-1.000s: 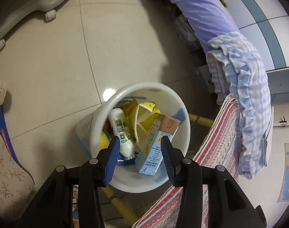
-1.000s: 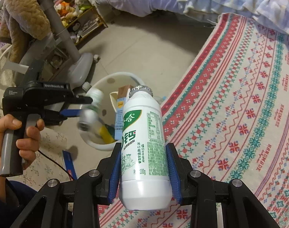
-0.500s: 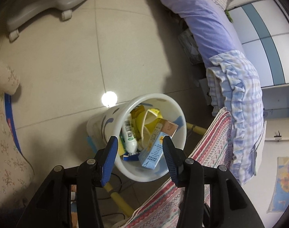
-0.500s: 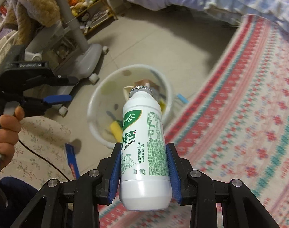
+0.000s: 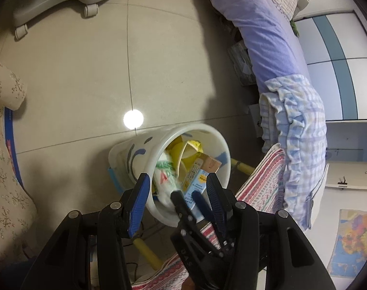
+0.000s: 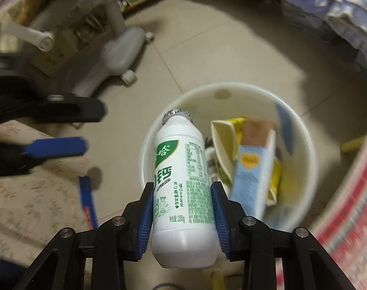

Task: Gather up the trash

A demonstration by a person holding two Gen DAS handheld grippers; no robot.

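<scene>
My right gripper (image 6: 182,191) is shut on a white drink bottle (image 6: 182,183) with a green label, held upright just above the near left rim of a white trash bin (image 6: 301,135). The bin holds a light blue carton (image 6: 252,174), yellow wrappers and another bottle. My left gripper (image 5: 177,188) is open and empty, raised above the bin (image 5: 135,152). In the left wrist view the right gripper (image 5: 190,201) reaches into the bin with the bottle (image 5: 165,184). The left gripper's fingers (image 6: 55,145) show blurred at the left of the right wrist view.
A grey wheeled chair base (image 6: 106,58) stands on the tiled floor beyond the bin. A red patterned cloth (image 6: 352,193) covers the surface at right. A purple quilt and checked blanket (image 5: 294,111) hang at right. A floral cushion (image 5: 4,169) lies at left.
My right gripper has carried the bottle left and down from over the patterned cloth to over the bin. My left gripper has lifted up and back from the bin, staying open.
</scene>
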